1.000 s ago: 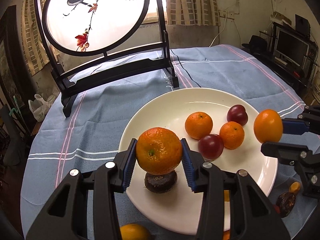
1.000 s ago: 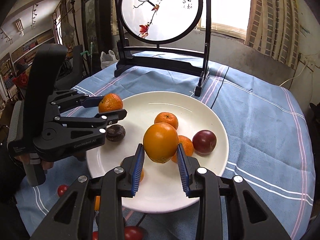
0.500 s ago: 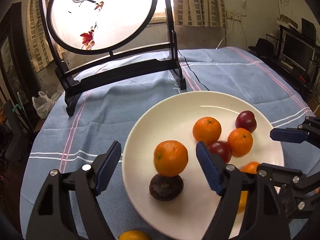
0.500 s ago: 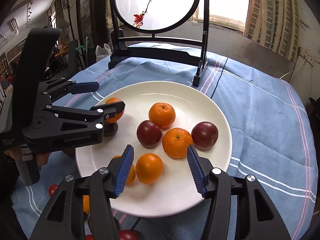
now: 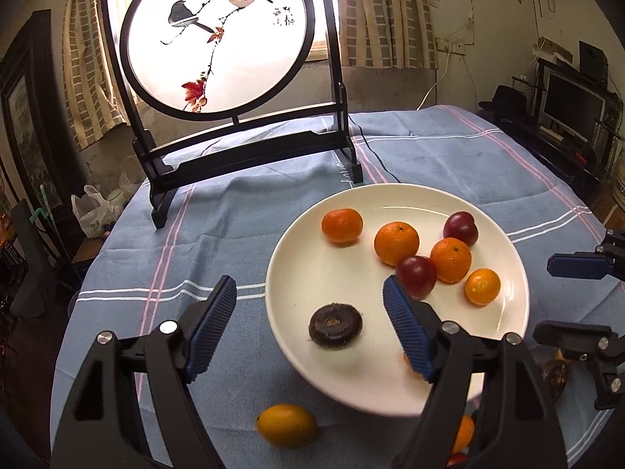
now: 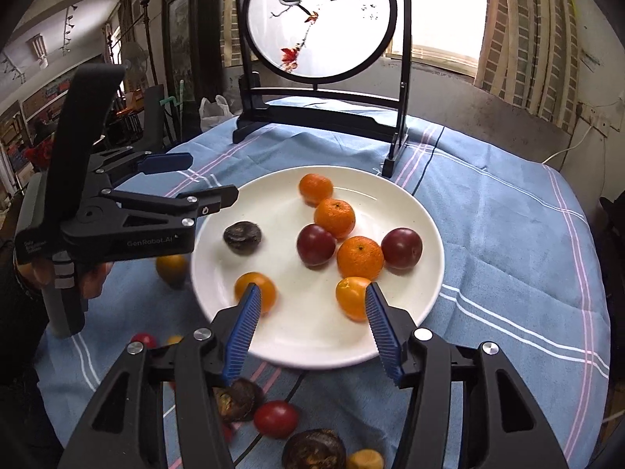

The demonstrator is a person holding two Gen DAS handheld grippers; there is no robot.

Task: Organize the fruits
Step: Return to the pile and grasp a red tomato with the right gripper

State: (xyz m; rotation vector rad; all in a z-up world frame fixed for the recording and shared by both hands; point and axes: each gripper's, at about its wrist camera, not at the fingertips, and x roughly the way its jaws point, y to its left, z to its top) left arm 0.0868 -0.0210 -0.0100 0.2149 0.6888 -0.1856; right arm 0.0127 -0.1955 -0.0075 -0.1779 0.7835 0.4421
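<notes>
A white plate (image 5: 312,273) (image 6: 422,234) on the blue cloth holds several oranges, two dark red plums (image 6: 315,244) and a dark brown fruit (image 5: 335,325) (image 6: 242,237). My left gripper (image 5: 308,328) is open and empty above the plate's near left rim. My right gripper (image 6: 312,332) is open and empty over the plate's near edge, with an orange (image 6: 353,297) just past its right finger. The orange farthest back (image 5: 342,225) lies alone near the rim. Loose fruit lies off the plate: a yellow-orange fruit (image 5: 286,424), a red one (image 6: 275,418) and dark ones (image 6: 314,449).
A black-framed round bird screen (image 5: 218,39) (image 6: 322,19) stands on the table behind the plate, with a black cable (image 5: 375,156) running past it. Room furniture and a monitor (image 5: 572,105) stand beyond the table's right edge.
Both grippers opened and let their oranges go onto the plate, then drew back. The left one's orange rolled to the far side of the plate.
</notes>
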